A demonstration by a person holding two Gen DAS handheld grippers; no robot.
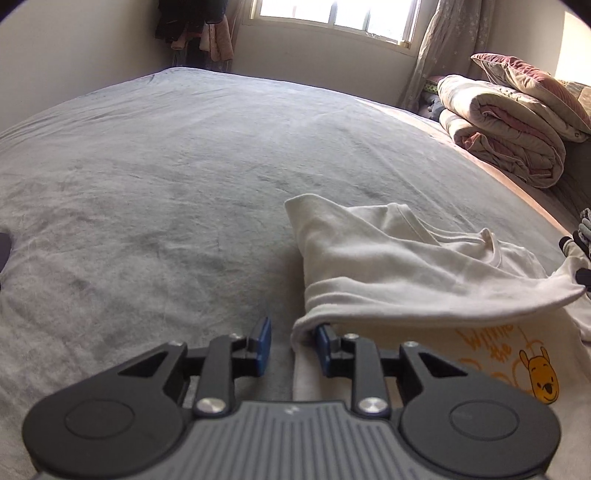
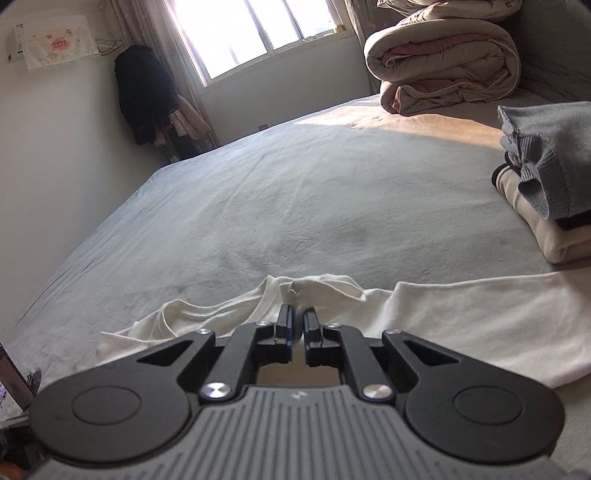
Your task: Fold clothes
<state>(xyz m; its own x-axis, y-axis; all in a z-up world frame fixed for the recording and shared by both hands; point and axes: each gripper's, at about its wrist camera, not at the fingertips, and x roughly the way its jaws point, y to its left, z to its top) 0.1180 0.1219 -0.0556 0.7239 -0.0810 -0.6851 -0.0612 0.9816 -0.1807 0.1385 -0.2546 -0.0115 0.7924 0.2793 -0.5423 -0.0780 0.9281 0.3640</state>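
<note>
A cream white shirt [image 1: 388, 258] with a yellow cartoon bear print [image 1: 541, 373] lies partly folded on the grey bed cover [image 1: 166, 177]. My left gripper [image 1: 293, 341] stands open at the shirt's folded left edge, its right finger tucked under the fabric, its left finger over bare cover. In the right wrist view the same shirt [image 2: 461, 317] spreads across the bed front, and my right gripper [image 2: 298, 321] is shut on a bunched piece of its fabric.
A rolled beige and pink quilt [image 2: 443, 59] lies at the bed's far right, with a pillow [image 1: 532, 85] on top. A stack of folded clothes [image 2: 546, 177], grey over cream, sits at the right. Dark garments [image 2: 146, 92] hang in the corner by the window [image 2: 258, 29].
</note>
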